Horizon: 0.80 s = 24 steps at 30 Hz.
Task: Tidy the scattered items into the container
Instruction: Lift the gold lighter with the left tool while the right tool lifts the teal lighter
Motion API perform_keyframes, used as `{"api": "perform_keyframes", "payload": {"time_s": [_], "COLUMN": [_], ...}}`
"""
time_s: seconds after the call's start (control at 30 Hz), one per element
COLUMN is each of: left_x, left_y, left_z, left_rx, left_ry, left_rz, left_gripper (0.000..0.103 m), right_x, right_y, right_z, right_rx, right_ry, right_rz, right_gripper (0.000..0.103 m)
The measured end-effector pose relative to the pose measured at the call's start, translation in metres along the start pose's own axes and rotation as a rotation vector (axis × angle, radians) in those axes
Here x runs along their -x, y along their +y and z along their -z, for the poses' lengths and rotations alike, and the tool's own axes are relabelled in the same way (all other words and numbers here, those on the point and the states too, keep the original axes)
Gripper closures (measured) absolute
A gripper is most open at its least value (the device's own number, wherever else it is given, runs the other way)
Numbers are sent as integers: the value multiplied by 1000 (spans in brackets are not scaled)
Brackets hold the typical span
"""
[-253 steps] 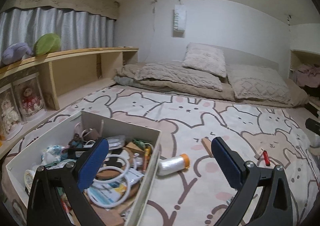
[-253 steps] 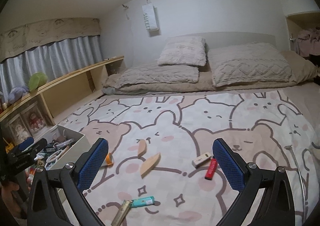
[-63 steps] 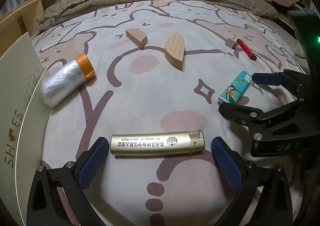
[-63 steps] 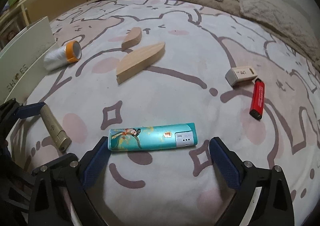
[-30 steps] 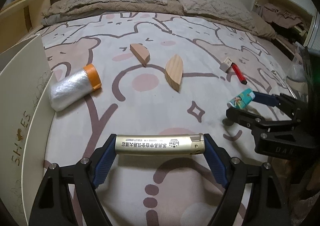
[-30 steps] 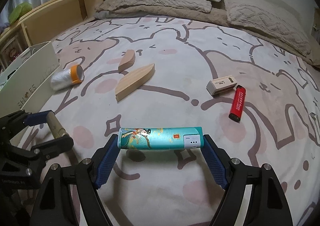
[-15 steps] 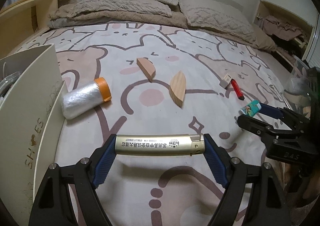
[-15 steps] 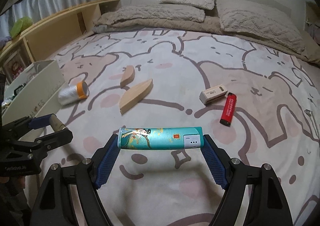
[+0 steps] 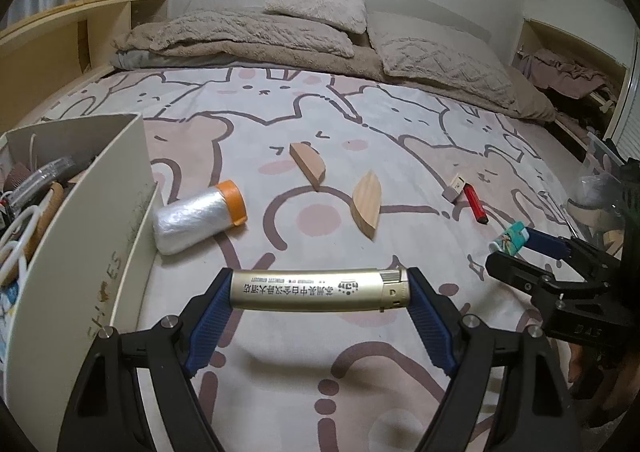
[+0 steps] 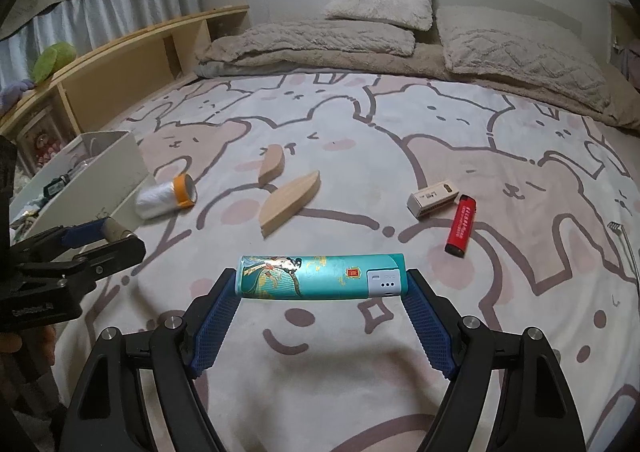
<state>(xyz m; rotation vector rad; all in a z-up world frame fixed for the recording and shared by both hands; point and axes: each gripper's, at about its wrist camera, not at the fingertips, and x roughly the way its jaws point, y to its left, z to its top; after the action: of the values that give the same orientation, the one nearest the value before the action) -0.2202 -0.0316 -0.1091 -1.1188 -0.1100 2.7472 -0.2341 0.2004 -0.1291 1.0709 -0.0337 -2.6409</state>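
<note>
box [image 9: 80, 219] contents cut off, right claw [image 9: 516, 248] half-hidden

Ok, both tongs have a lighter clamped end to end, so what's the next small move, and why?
Probably swing the left tongs left, over the open white box, before letting go. The gold lighter is gripped clear of the bedspread, and the box sits just beside it on that side. The right tongs with the teal lighter are farther off, so they can follow.

Partial letters "ES" on the white box [image 9: 92, 252] side.
</note>
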Motion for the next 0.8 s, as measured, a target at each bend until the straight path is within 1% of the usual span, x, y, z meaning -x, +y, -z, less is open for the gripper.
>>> {"api": "perform_keyframes", "payload": {"time_s": [0.33, 0.67, 0.8], "left_x": [20, 51, 63], "left_y": [2, 7, 14], "left_z": [-8, -18, -21], "left_rx": [-2, 9, 22], "left_ry": [-62, -159, -191], "left_rz": [-3, -9, -16], "left_gripper": [20, 20, 20], "right_x": [15, 36, 43], "right_y": [5, 18, 25], "right_z": [-6, -22, -31], "right_rx": [-16, -5, 20], "right_ry": [-44, -124, -163], "right_rz": [-39, -76, -73], "right_gripper": [21, 21, 21]}}
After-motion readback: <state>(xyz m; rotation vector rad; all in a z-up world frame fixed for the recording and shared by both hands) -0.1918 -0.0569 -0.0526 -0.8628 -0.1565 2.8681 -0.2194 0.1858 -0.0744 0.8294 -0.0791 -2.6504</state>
